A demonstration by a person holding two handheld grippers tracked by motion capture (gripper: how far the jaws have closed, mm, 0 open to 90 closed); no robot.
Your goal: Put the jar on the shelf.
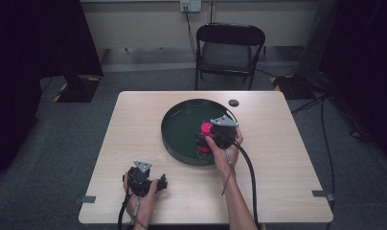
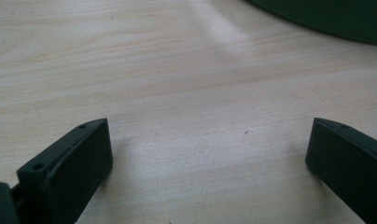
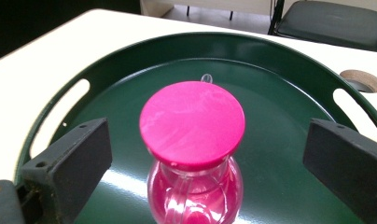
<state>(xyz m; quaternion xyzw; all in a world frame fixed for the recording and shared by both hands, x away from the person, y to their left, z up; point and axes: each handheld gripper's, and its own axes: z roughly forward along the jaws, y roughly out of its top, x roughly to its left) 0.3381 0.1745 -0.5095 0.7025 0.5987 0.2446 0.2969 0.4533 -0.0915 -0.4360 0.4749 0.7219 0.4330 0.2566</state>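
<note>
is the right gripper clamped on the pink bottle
No, in the right gripper view the right gripper has both jaws spread wide, with clear gaps on either side of the pink bottle, which stands in the green tray.

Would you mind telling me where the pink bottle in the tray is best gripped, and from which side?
Probably just under the pink lid, on the narrow neck of the bottle. It stands upright in the green tray, so come in level from the person's side, where the open right gripper already straddles it.

Pink-lidded bottle (image 3: 192, 154), seemingly clear pink; dark green tray (image 3: 289, 140); pale wood-grain table (image 2: 186, 84).
</note>
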